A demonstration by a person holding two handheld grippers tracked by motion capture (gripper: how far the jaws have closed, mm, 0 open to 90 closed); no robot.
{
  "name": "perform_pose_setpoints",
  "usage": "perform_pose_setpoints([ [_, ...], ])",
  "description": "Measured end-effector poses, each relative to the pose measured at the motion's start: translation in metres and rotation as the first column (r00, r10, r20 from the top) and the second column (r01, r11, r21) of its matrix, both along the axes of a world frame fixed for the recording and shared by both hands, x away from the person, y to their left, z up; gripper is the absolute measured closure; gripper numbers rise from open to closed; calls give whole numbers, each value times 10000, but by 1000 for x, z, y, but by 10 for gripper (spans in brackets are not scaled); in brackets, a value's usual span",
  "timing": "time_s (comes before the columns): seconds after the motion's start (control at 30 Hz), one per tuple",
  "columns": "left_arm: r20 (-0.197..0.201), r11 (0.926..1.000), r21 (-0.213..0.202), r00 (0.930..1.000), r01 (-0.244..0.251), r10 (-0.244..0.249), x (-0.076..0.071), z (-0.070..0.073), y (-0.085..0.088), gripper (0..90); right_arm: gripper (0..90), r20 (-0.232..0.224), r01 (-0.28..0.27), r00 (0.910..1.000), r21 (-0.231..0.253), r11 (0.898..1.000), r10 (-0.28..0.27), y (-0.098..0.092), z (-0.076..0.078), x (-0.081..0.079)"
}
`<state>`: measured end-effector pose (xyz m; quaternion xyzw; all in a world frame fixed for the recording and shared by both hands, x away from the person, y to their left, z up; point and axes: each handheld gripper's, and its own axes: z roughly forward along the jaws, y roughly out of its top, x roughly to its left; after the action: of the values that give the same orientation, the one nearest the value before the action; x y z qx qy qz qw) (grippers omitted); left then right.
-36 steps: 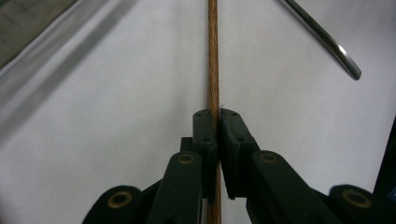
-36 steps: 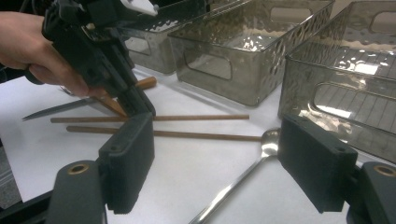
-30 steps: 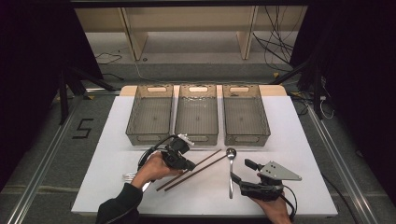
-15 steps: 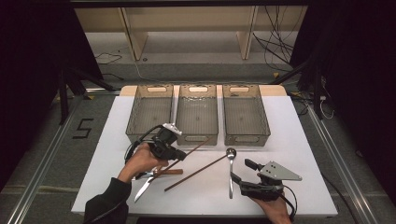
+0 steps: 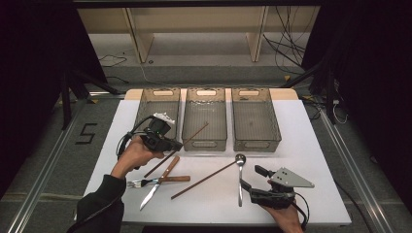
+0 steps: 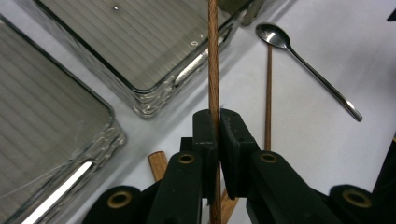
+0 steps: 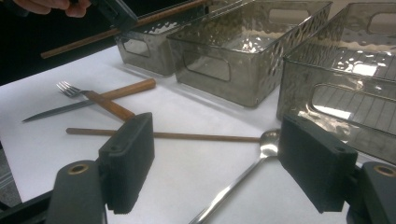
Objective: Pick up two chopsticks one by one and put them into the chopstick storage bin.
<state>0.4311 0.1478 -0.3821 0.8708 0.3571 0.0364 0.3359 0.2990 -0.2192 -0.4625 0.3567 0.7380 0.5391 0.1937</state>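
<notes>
My left gripper (image 5: 171, 143) is shut on a brown wooden chopstick (image 5: 193, 134) and holds it slanted above the table. The stick's far end reaches over the front wall of the middle bin (image 5: 206, 144). In the left gripper view the jaws (image 6: 214, 128) pinch the chopstick (image 6: 213, 56), which runs straight up the picture. A second chopstick (image 5: 204, 179) lies on the white table beside a metal spoon (image 5: 240, 180). My right gripper (image 5: 251, 177) rests near the front edge by the spoon's handle, open and empty (image 7: 215, 158).
Three clear bins stand in a row at the back: left (image 5: 145, 104), middle, right (image 5: 256, 144). A wooden-handled fork (image 5: 138, 183) and knife (image 5: 154, 187) lie crossed at the front left. The white table top (image 5: 316, 155) ends near my right hand.
My left gripper has risen and moved back toward the bins with the chopstick in it, which uncovered the fork and knife. The right gripper has kept still.
</notes>
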Motion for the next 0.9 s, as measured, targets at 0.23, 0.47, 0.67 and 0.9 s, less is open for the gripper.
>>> perform_pose_setpoints([
  [0.23, 348, 9995, -69, 9989, -315, 317, 8, 12, 9, 851, 279, -9, 1, 10000, 12, 10000, -1, 0, 0, 0],
  [0.47, 623, 9963, -189, 9944, -841, 852, 22, 24, 20, 850, 280, -29, -6, 10000, 40, 10000, 6, 0, 0, 0],
  [0.67, 919, 9894, -56, 9851, -1453, 1452, 37, 37, 32, 850, 280, -32, -5, 10000, 67, 10000, 5, -1, 0, 0],
  [0.9, 1215, 9746, 95, 9676, -2239, 2212, 60, 44, 45, 850, 280, -38, -17, 10000, 55, 10000, 17, -1, 0, 0],
])
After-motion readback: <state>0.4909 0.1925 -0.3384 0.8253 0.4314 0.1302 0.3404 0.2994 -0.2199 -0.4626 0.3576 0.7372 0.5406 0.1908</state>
